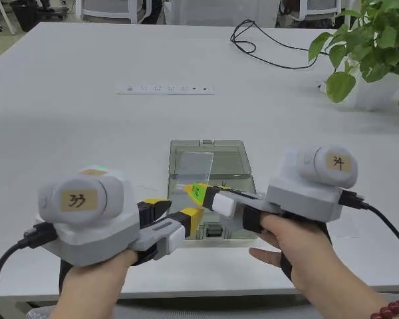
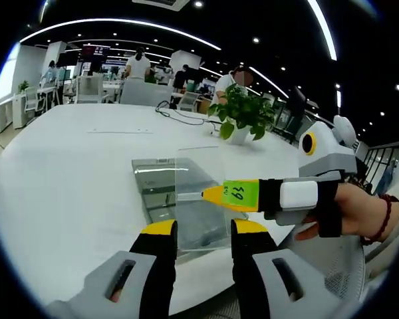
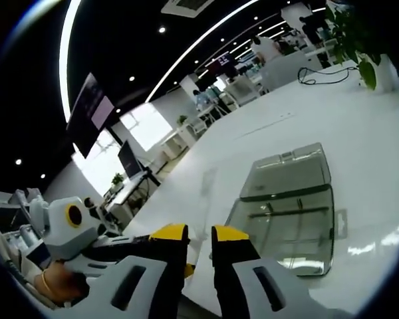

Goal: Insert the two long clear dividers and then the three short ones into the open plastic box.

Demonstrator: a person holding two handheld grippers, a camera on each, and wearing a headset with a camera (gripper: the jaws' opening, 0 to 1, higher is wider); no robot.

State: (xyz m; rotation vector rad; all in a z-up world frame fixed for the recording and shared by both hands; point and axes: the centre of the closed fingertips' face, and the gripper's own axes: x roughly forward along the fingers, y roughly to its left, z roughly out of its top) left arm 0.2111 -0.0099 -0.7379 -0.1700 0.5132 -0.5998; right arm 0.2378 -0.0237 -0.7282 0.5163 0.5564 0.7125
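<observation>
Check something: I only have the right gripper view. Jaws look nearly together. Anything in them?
Observer: Yes. The left gripper view shows the right gripper apparently pinching an upright clear divider at mid-height.
Operator: Left gripper?
Observer: The left gripper has its jaws on either side of the divider's lower edge. I can't tell if they touch it.
Operator: Seated in the box?
Observer: No. The head view shows it raised above the open plastic box.

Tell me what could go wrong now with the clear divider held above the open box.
The right gripper pinches the clear divider only near one edge, so it may twist or slip. The box is clear too and its slots are hard to see, so the divider may seat crooked.
</observation>
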